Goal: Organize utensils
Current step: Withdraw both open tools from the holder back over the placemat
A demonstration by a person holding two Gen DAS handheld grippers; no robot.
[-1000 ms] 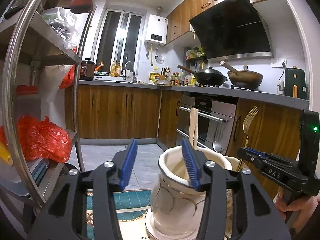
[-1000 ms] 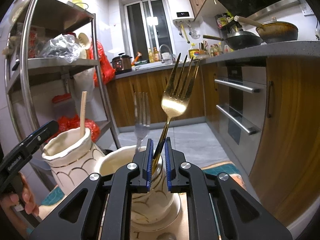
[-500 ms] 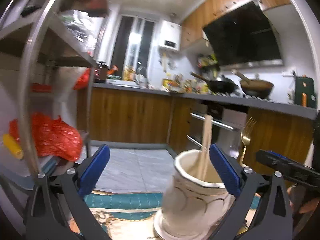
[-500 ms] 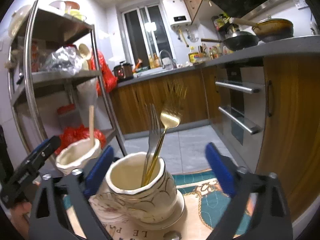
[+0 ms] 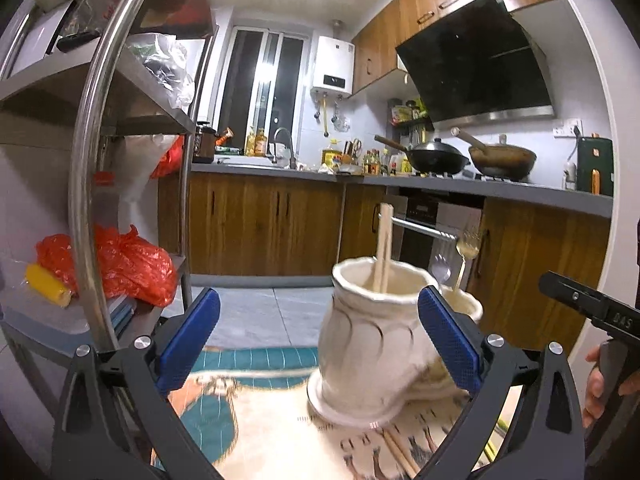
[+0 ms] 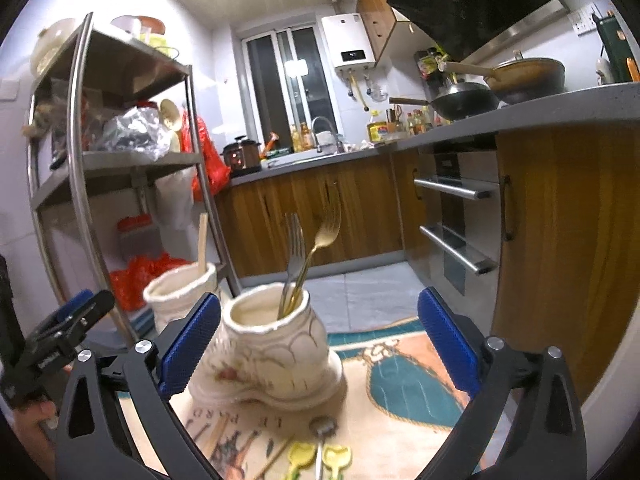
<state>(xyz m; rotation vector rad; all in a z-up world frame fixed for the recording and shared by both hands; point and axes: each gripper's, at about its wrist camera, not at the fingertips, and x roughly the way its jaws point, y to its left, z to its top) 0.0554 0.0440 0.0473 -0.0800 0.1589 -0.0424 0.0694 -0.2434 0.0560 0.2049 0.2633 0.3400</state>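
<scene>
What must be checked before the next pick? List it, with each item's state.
1. Left gripper free: ok, its jaws have just been opening and the pads press nothing.
2. Right gripper free: ok, its jaws have just been opening and the pads press nothing.
3. Chopsticks in the chopstick jar: ok.
4. Forks in the fork jar: ok, silver and gold both stand in it.
5. Mat cleared: not ok, loose utensils lie in front of the jars.
6. Which loose utensil goes where: cannot tell, they are cut off at the picture's edge.
</scene>
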